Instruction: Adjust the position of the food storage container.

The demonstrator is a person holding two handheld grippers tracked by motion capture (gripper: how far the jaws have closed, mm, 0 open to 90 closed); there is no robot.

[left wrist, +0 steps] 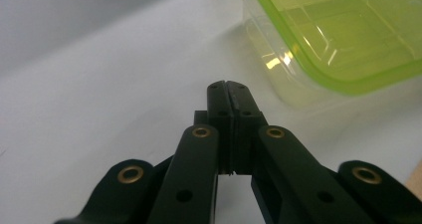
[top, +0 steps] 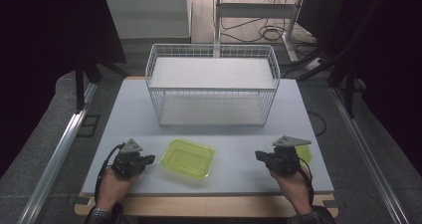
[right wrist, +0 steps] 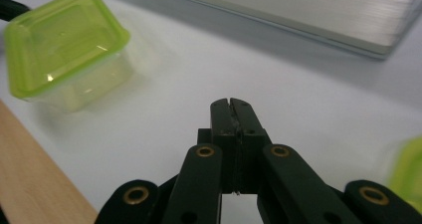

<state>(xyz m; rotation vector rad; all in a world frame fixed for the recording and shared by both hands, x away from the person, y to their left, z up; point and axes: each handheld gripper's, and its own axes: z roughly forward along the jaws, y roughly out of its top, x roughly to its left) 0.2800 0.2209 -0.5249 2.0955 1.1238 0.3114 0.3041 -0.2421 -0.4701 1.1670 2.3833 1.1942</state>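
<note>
A clear plastic container with a yellow-green lid (top: pixel 189 158) sits on the white tabletop between my two grippers. My left gripper (top: pixel 151 159) lies to its left, pointing at it, jaws shut and empty; in the left gripper view the closed jaws (left wrist: pixel 229 85) stop just short of the container (left wrist: pixel 343 30). My right gripper (top: pixel 258 155) lies to the container's right, also shut with nothing held. In the right gripper view its jaws (right wrist: pixel 231 102) point over bare table, with the container (right wrist: pixel 64 40) at upper left.
A white wire basket (top: pixel 212 84) with a flat upper shelf stands at the back middle of the table; its base (right wrist: pixel 308 15) crosses the right gripper view. A second yellow-green item (top: pixel 304 154) lies beside the right hand (right wrist: pixel 410 169). A wooden strip (top: pixel 209 204) runs along the table's front.
</note>
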